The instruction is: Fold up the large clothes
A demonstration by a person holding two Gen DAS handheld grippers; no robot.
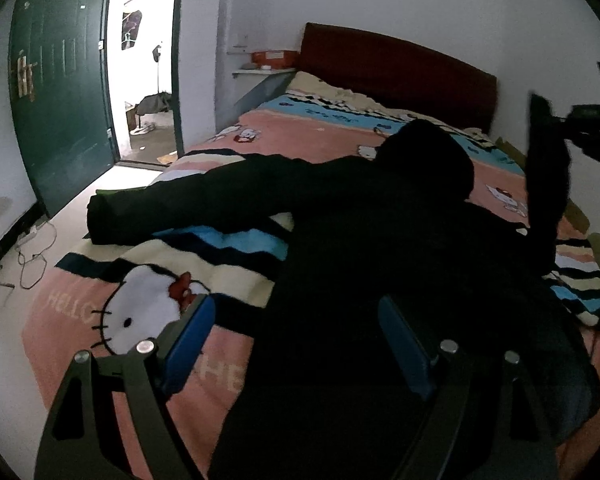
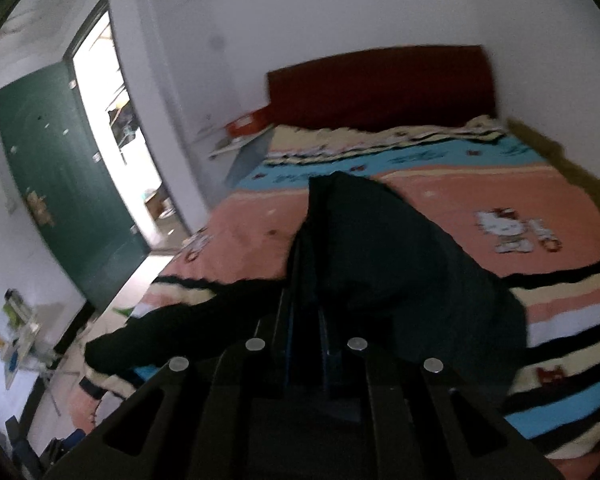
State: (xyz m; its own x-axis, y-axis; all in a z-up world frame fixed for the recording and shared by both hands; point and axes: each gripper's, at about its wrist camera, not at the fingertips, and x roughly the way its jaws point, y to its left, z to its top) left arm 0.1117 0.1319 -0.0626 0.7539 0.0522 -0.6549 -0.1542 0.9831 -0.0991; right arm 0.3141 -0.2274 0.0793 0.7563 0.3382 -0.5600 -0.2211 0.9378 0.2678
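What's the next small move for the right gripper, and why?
Probably carry the lifted sleeve inward across the black jacket: the right gripper is shut on it, raised off the bed, while the left gripper hangs open above the hem.

Hello Kitty blanket [image 1: 140, 312] covers bed; red headboard [image 1: 396, 76], green door [image 1: 60, 92] open.

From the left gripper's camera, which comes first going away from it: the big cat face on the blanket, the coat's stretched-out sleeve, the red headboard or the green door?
1. Cat face, just beyond the left gripper's left finger.
2. Coat sleeve, stretched leftward across mid-bed.
3. Headboard at the bed's far end, and green door on the left wall: too close to call.
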